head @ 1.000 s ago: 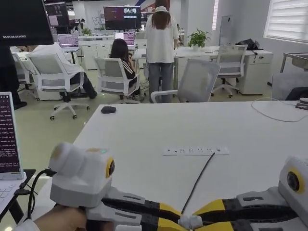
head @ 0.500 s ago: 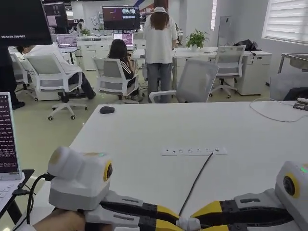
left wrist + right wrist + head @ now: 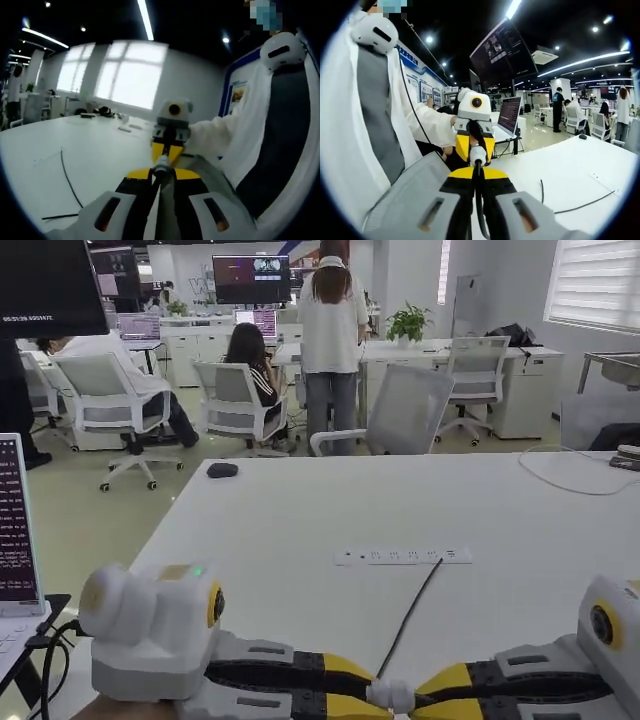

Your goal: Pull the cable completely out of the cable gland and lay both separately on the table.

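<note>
left gripper point(image 3: 368, 693) farther left; cable gland point(image 3: 392, 696) axis left-right between jaws

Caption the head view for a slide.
Left tool and right tool meet tip to tip at the white cable gland; its black cable trails over the table toward a power strip.
</note>
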